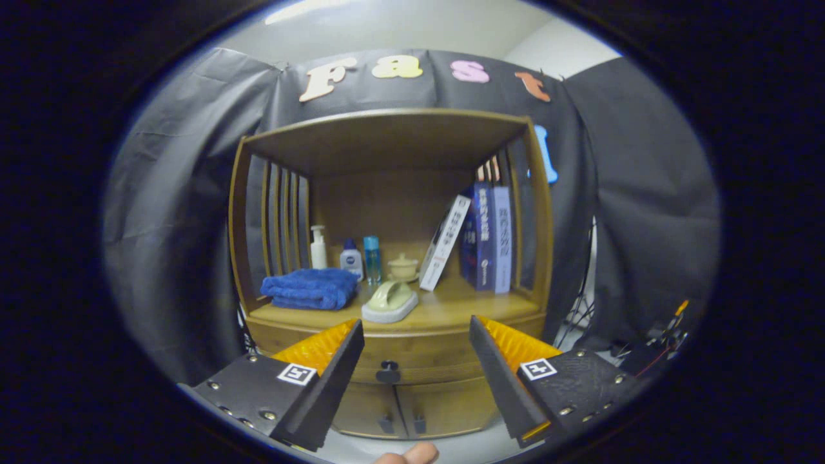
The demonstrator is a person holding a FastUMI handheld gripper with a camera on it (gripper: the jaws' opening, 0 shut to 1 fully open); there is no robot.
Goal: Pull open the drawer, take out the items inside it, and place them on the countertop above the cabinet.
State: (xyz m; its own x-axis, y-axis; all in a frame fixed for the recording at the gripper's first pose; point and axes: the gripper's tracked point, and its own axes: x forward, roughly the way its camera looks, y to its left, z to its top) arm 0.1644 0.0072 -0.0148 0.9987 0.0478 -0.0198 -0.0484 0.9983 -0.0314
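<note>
black cloth walls the booth. nearest, the gripper (417, 370) hangs open on nothing. just ahead, between its fingers, the drawer (412, 357) is shut, its knob (388, 372) free. beyond, the countertop (451, 303) already holds a towel (310, 288) and a green dish (390, 301), with bare room right of the dish. whether the drawer waits or is emptied, i can't tell.

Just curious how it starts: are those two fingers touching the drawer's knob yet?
Apart. In the gripper view the gripper is open, and the drawer knob sits between and beyond its fingers, with bare wood on both sides.
</note>
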